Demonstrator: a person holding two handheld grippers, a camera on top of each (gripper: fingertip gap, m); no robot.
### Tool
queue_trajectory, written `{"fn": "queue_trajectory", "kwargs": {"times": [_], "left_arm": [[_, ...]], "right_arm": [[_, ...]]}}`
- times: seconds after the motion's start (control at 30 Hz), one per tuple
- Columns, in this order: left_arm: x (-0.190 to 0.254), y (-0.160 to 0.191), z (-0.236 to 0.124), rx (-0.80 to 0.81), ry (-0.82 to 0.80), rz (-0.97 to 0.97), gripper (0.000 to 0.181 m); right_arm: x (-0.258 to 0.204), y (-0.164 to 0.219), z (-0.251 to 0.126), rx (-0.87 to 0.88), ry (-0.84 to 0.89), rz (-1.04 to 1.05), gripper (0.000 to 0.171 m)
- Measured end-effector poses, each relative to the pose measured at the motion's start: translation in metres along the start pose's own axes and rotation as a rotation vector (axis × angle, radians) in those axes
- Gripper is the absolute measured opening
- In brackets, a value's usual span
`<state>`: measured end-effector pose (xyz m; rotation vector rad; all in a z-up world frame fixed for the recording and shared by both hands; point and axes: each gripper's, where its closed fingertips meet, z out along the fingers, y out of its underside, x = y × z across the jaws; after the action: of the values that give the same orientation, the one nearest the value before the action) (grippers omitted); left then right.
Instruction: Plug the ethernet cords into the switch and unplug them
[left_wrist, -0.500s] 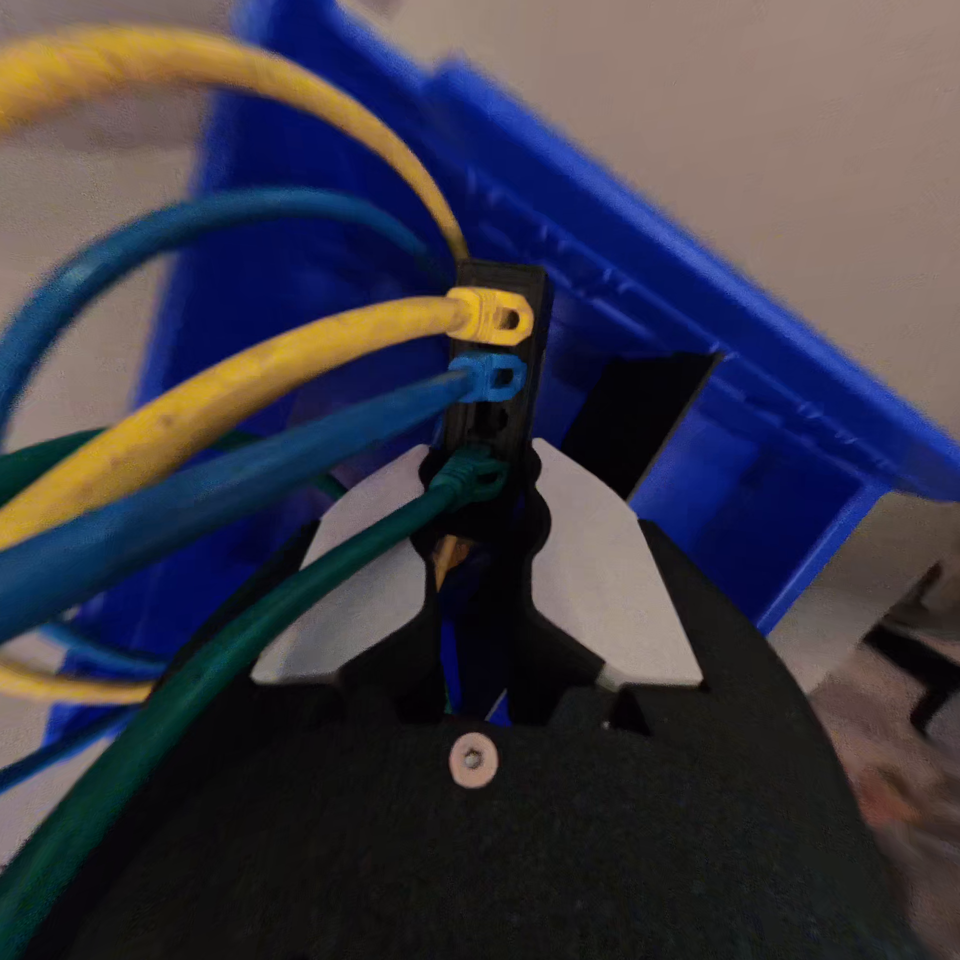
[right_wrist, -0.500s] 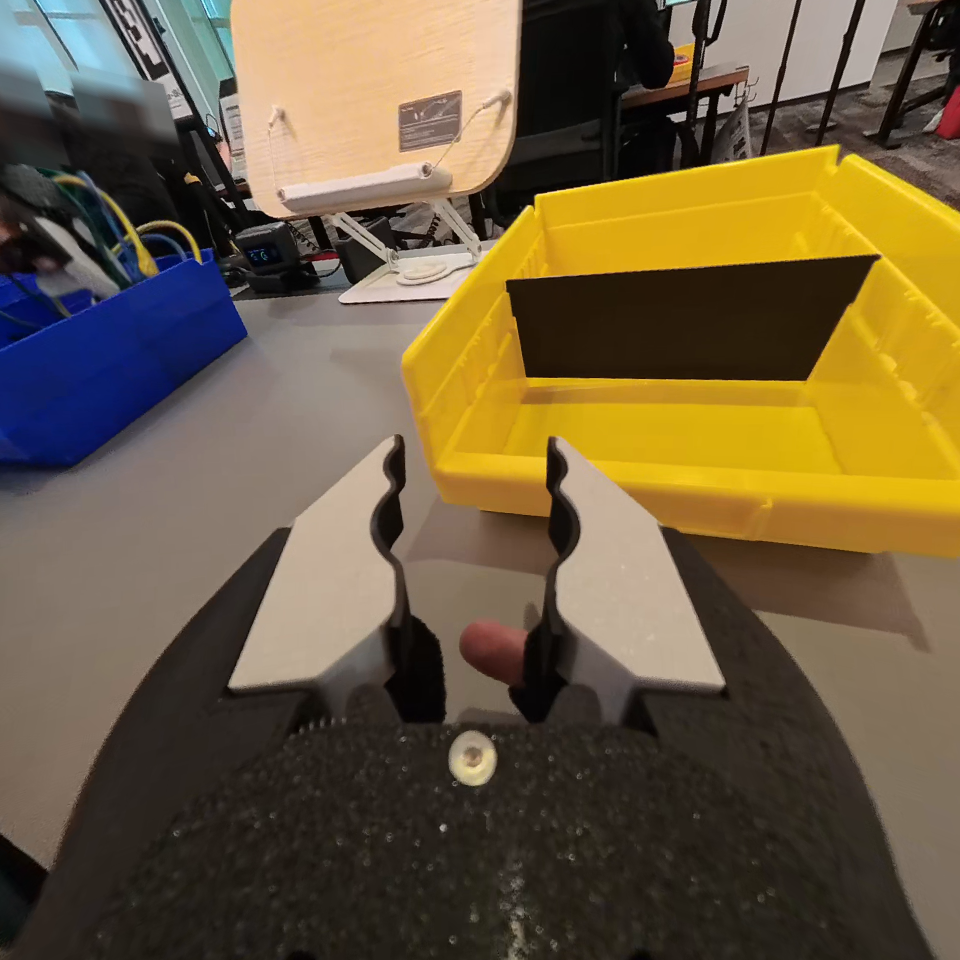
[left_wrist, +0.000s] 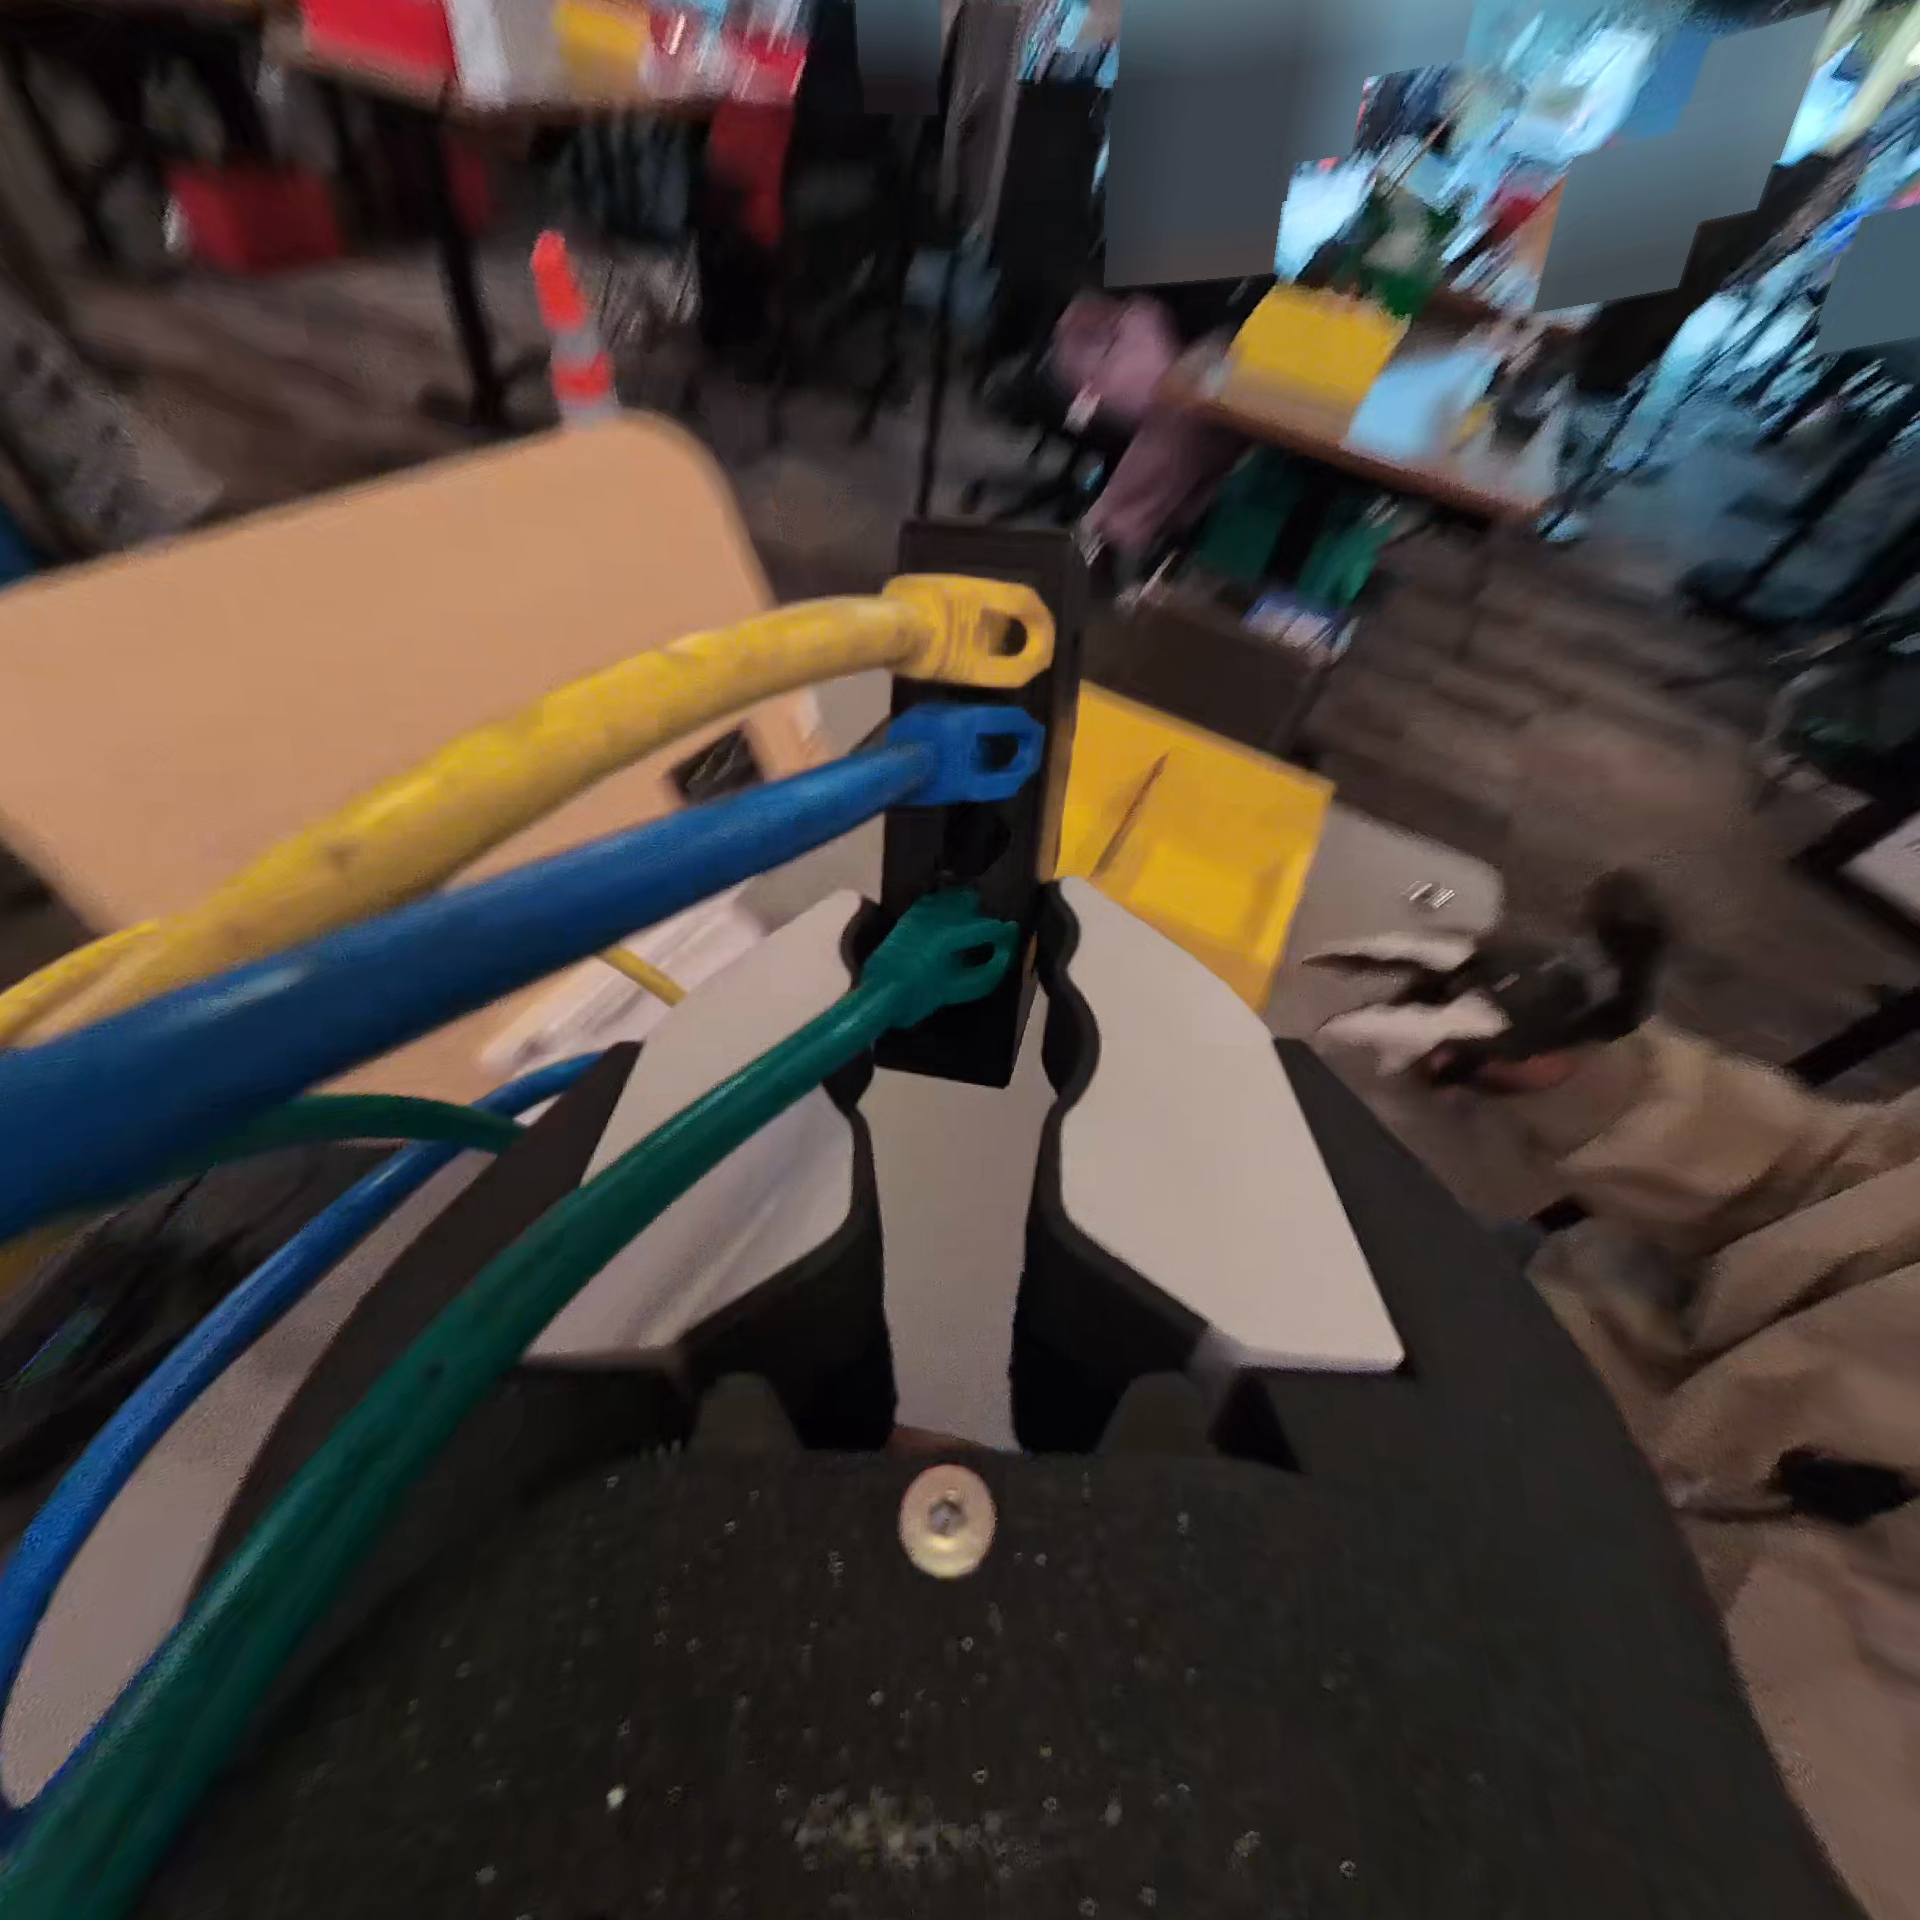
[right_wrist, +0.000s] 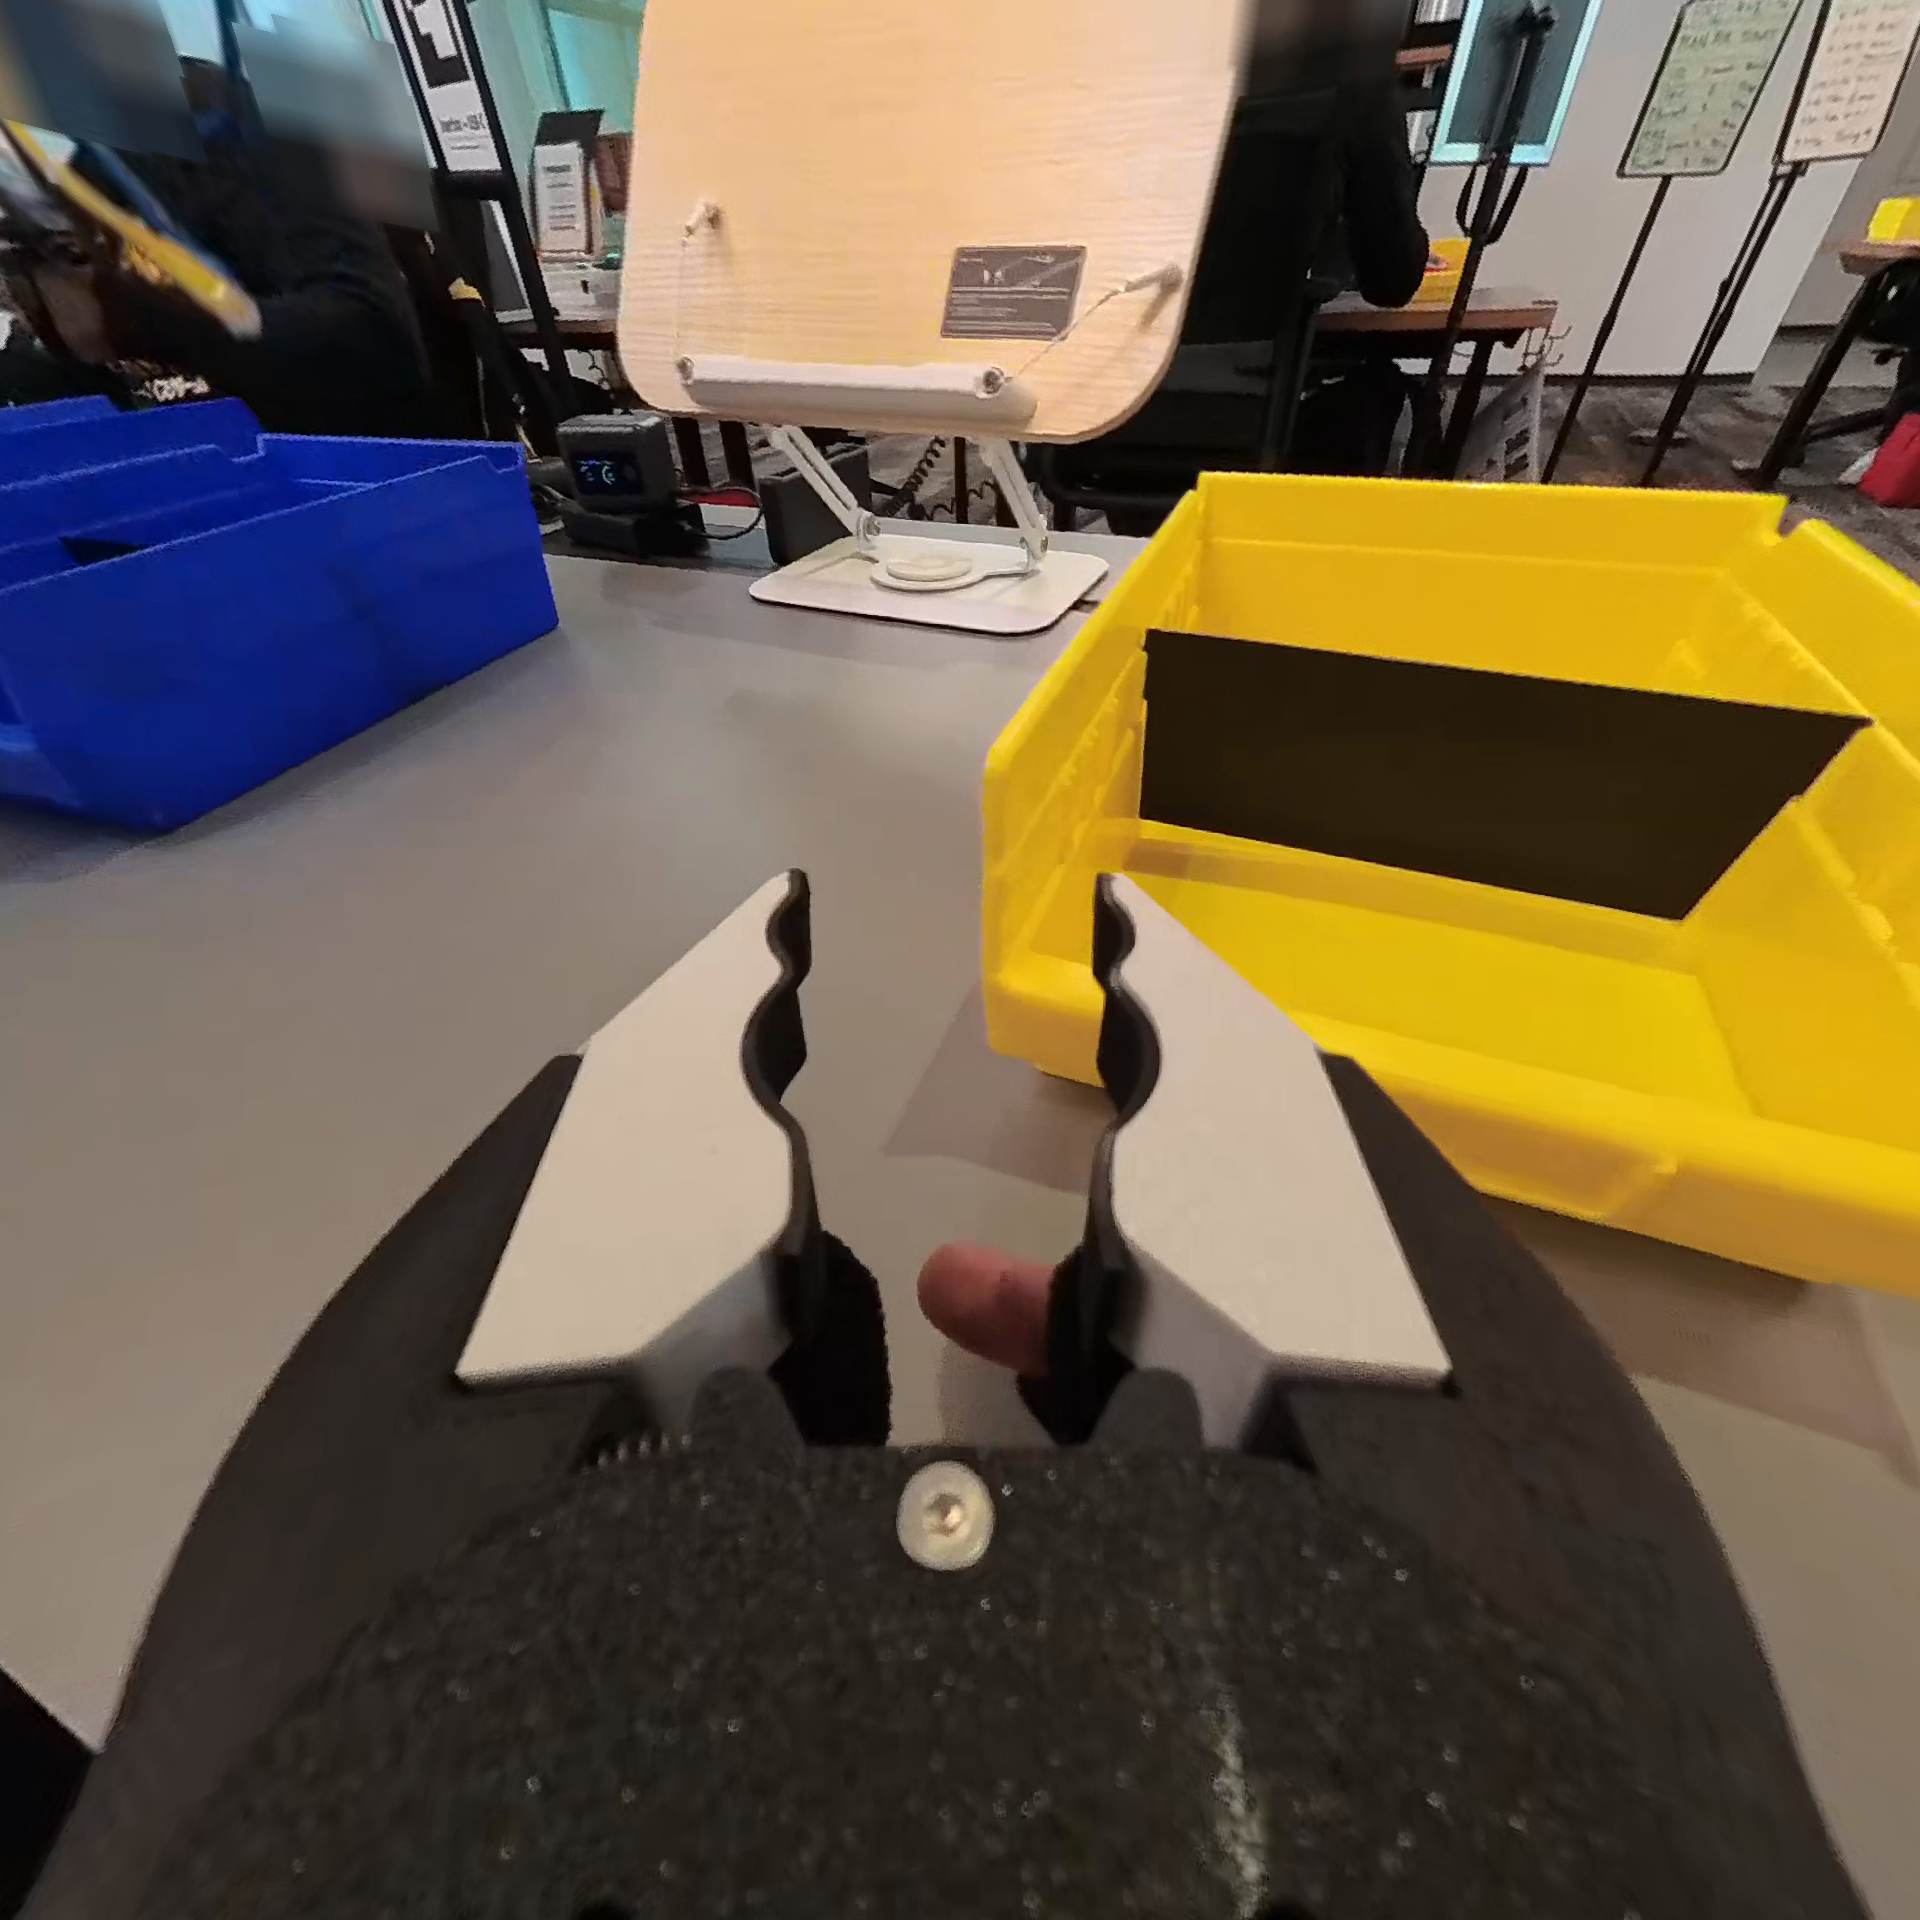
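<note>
Grey tabletop, busy blurred office behind. Left gripper: fingers narrow, clamped on the lower end of the black switch, which stands upright between them, lifted off the tabletop. Three cords plugged into the switch, stacked: yellow cord top, blue cord under it, then one empty port, then green cord lowest, right at the fingertips. All three trail off to the left edge of the left wrist view. Right gripper: fingers spread fairly wide, holding nothing, low over the tabletop; a fingertip of the person shows between their bases. Yellow bin just right of the right gripper: only a black divider standing across it, near compartment bare. Blue bin well apart at far left: divider walls visible, contents can't tell from this angle. Wooden board on a white stand at the far tabletop edge, between the bins.
</note>
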<state>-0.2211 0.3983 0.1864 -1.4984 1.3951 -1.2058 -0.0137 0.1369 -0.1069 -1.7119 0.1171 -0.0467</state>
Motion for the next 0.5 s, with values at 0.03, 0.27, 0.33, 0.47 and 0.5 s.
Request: {"fn": "queue_trajectory", "kwargs": {"times": [0.03,0.27,0.33,0.47,0.5], "left_arm": [[0.023,-0.016,0.003,0.048,0.038,-0.008,0.029],[0.134,-0.015,0.071,0.25,0.219,-0.332,0.029],[0.142,0.021,0.104,0.254,0.207,-0.461,0.029],[0.145,0.106,0.163,0.212,0.18,-0.773,0.029],[0.146,0.123,0.172,0.206,0.188,-0.84,0.028]], "right_arm": [[-0.002,-0.001,0.001,0.006,0.0,-0.014,0.054],[-0.017,-0.019,0.001,0.056,0.124,-0.36,0.058],[-0.024,-0.036,0.0,0.091,0.197,-0.517,0.06],[-0.047,-0.09,-0.004,0.212,0.405,-0.97,0.059],[-0.055,-0.096,-0.001,0.232,0.428,-1.072,0.058]]}}
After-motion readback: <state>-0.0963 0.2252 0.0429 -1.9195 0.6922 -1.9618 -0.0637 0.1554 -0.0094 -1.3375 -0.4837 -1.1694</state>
